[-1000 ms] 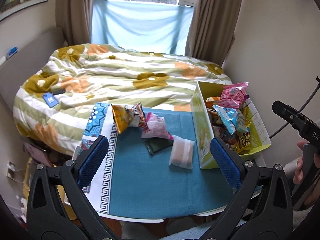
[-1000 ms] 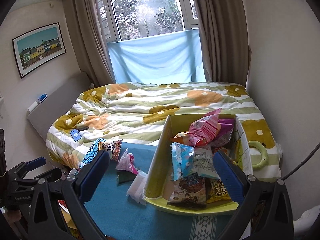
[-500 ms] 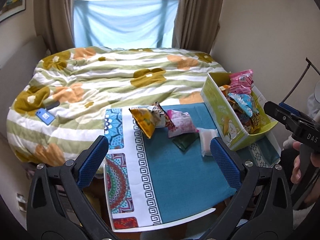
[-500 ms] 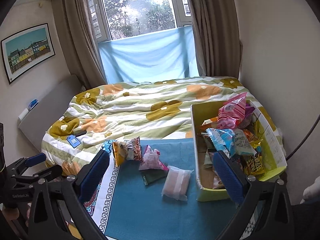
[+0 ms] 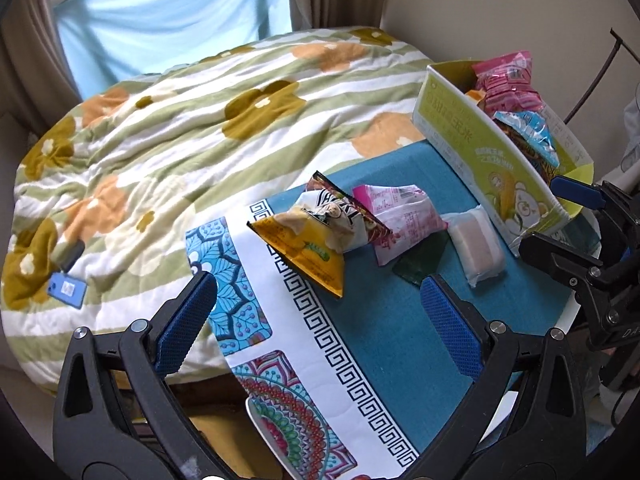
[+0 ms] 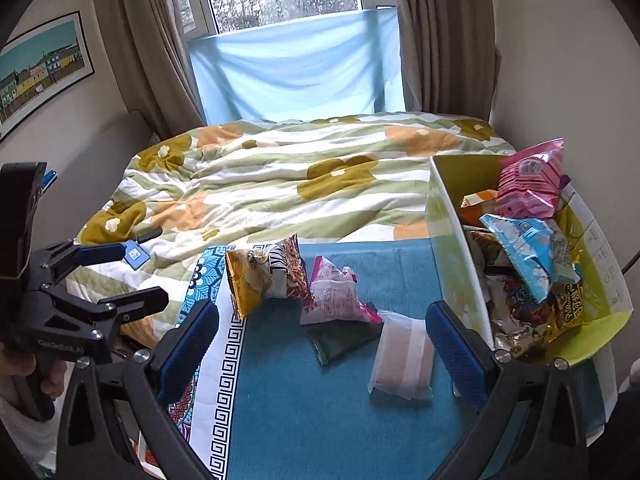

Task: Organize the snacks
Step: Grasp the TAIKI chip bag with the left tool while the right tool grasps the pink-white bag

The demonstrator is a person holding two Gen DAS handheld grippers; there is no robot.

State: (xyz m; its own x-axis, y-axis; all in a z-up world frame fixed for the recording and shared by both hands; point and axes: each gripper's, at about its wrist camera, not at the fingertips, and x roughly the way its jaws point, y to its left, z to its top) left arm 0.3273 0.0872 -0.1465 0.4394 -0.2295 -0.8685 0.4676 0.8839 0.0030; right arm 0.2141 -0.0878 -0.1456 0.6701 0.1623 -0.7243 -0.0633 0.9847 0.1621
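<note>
Both sets of jaws stand wide open and empty, and we see nothing touching their blue pads. In the left wrist view the left gripper point(image 5: 318, 320) occupies the lower frame above the patterned edge of the teal cloth point(image 5: 384, 332) that covers the desk. The right gripper point(image 6: 322, 344) hangs in the lower frame of its own view, above the same cloth.

Four snacks lie loose on the cloth near frame centre. The yellow chip bag point(image 5: 316, 236) leans tilted, with the pink packet point(image 5: 400, 220) touching its right side. The dark green packet point(image 5: 420, 260) lies flat, partly under the pink packet. The pale wrapped bar point(image 5: 478, 244) lies just beside the green box point(image 5: 480, 152).

The green box stands at the right edge of both views, against the bed point(image 5: 180, 128). We see it piled with snack bags, a pink bag point(image 6: 532, 184) and a blue bag point(image 6: 532, 248) uppermost.
</note>
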